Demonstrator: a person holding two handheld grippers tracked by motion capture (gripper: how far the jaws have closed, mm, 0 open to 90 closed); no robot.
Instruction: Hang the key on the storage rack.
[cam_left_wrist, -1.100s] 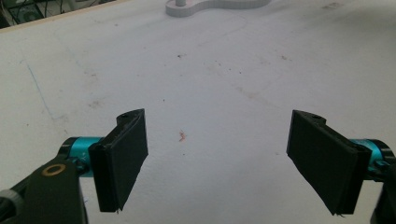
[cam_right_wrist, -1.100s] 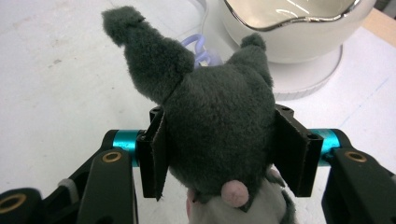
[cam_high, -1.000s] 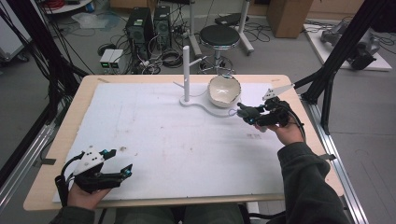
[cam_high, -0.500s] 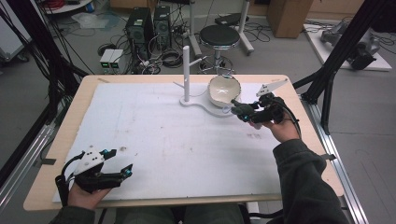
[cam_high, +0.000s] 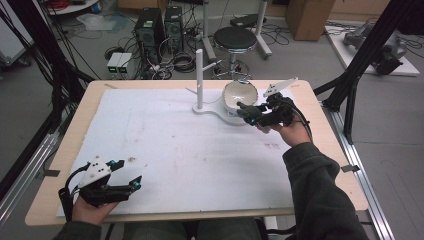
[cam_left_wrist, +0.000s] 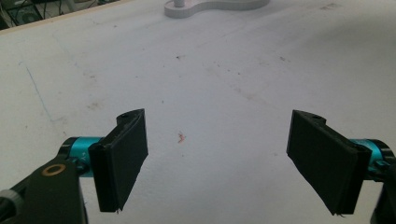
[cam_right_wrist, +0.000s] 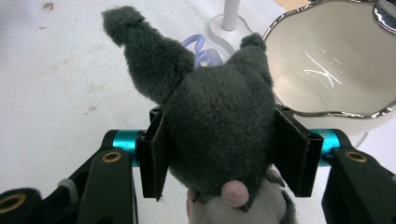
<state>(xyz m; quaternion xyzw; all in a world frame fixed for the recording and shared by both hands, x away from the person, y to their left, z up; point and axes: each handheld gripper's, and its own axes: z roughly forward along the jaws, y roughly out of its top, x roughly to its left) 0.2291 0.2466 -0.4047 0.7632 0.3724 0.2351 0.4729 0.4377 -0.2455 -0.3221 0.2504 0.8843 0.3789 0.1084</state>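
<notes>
- Pads of the right gripper (cam_right_wrist: 219, 154) press on both sides of a grey plush toy with pointed ears and a small pink nose (cam_right_wrist: 215, 121); the toy is lifted off the white table mat (cam_high: 200, 160), its ears pointing toward the bowl.
- Just past the toy stands a cream ceramic bowl with a wavy silver rim (cam_right_wrist: 322, 60); in the right gripper view the rim's near edge lies close beside the right pad, with only a narrow gap between them.
- From the high view the right gripper (cam_high: 250, 114) hovers at the bowl (cam_high: 240, 95), near the far right part of the mat; the bowl sits on a flat white stand with an upright white post (cam_high: 199, 75), the post well clear to the left.
- Beyond the bowl the wooden table edge (cam_high: 310, 90) is near; little room on that side, wide bare mat toward the person.
- Left gripper (cam_high: 127, 184) rests at the near left corner, close to the mat's front edge; its jaws stand wide apart with nothing between them (cam_left_wrist: 217, 158); open stained mat stretches ahead to the stand's base (cam_left_wrist: 215, 5).
</notes>
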